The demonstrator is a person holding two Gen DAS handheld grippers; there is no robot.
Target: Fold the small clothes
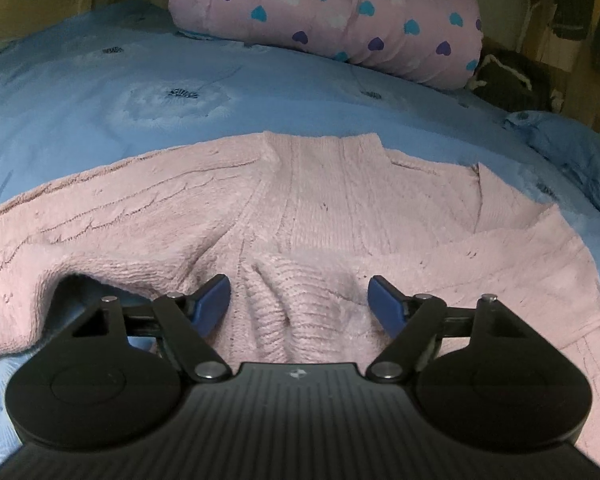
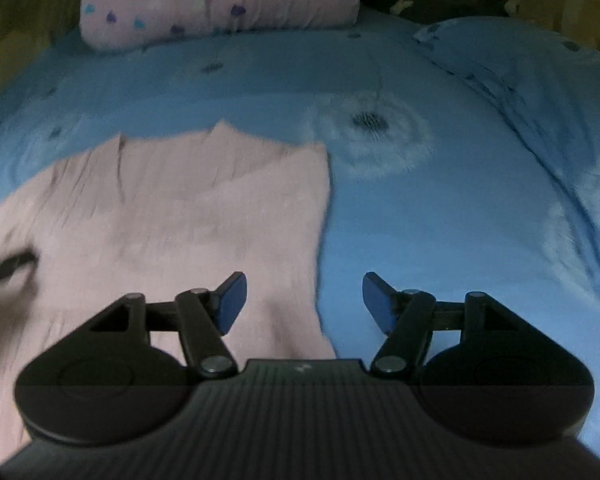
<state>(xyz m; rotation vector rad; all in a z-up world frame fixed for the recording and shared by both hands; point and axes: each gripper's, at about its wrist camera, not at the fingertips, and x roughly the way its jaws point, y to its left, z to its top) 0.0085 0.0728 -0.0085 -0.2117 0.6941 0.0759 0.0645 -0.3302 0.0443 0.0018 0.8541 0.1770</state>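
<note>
A pink knitted sweater lies spread on the blue bedspread, collar toward the far side, one sleeve stretched left and the right side folded inward. My left gripper is open, low over the sweater's bunched near hem, which rises between the blue pads. In the right wrist view the sweater fills the left half, its right edge straight. My right gripper is open and empty, above the sweater's right edge, one pad over pink knit and the other over bare bedspread.
A pink pillow with heart print lies at the head of the bed, also in the right wrist view. A dark garment sits beside it at the right. A blue pillow lies at the far right.
</note>
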